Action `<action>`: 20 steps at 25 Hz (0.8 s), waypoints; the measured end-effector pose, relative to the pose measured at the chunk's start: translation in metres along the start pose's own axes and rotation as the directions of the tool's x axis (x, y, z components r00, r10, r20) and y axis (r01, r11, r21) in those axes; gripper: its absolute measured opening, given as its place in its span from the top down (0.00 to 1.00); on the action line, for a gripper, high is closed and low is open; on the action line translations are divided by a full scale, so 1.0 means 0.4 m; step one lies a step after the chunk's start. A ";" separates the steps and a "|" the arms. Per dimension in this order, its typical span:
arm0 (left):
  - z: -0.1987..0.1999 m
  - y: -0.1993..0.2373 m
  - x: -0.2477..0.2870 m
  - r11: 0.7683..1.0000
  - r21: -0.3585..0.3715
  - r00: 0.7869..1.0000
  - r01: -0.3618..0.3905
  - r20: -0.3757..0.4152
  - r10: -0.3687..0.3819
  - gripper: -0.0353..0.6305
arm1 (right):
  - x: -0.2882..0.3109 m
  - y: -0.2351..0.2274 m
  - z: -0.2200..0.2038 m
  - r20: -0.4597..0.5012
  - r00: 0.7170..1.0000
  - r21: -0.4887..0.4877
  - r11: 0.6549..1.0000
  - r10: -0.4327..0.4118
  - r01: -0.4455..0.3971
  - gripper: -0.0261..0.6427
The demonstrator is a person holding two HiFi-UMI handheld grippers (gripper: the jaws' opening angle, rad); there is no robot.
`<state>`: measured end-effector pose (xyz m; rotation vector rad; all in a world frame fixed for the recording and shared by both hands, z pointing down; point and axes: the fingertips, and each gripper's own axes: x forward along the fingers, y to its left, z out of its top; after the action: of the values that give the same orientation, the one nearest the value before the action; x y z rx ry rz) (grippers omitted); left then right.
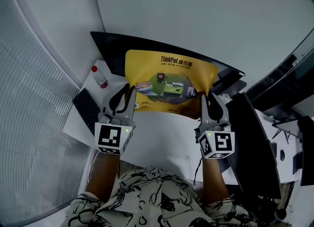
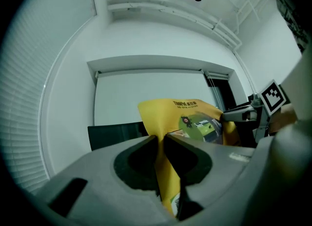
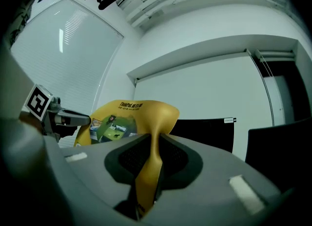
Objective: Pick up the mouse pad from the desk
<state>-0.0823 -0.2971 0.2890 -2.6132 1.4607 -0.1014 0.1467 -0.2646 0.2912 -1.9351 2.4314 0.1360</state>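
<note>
The yellow mouse pad (image 1: 169,81) with black print and a green picture hangs in the air above the white desk (image 1: 162,138), stretched between both grippers. My left gripper (image 1: 131,92) is shut on its left edge, and the pad (image 2: 168,171) runs up out of the closed jaws in the left gripper view. My right gripper (image 1: 202,98) is shut on the right edge; there the pad (image 3: 148,171) bends between the jaws. Each gripper shows in the other's view, the right one (image 2: 229,116) and the left one (image 3: 80,119).
A black monitor (image 1: 117,54) stands behind the pad. A clear bottle with a red cap (image 1: 99,77) and a black keyboard (image 1: 88,109) lie at the desk's left. A second dark monitor (image 1: 255,147) stands at the right, with clutter beyond it.
</note>
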 end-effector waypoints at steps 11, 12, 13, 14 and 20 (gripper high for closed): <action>0.031 -0.005 -0.023 1.000 -0.001 0.999 -0.012 0.051 0.012 0.85 | -0.022 0.010 0.053 0.046 0.999 -0.036 0.999 -0.016 0.018 0.85; 0.030 -0.005 -0.023 1.000 -0.007 0.999 -0.013 0.049 0.013 0.84 | -0.023 0.011 0.056 0.045 0.999 -0.037 0.999 -0.016 0.018 0.85; 0.030 -0.005 -0.022 1.000 -0.014 0.999 -0.014 0.047 0.014 0.85 | -0.024 0.012 0.059 0.044 0.999 -0.036 0.999 -0.017 0.019 0.85; 0.032 -0.005 -0.022 1.000 -0.020 0.999 -0.014 0.047 0.015 0.85 | -0.026 0.013 0.062 0.044 0.999 -0.036 0.999 -0.019 0.021 0.85; 0.040 -0.005 -0.026 1.000 -0.011 0.999 -0.017 0.048 0.018 0.85 | -0.029 0.015 0.069 0.047 0.999 -0.043 0.999 -0.023 0.025 0.85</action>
<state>-0.0840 -0.2858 0.2737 -2.5921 1.4717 -0.0279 0.1427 -0.2497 0.2650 -1.9549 2.3953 0.2329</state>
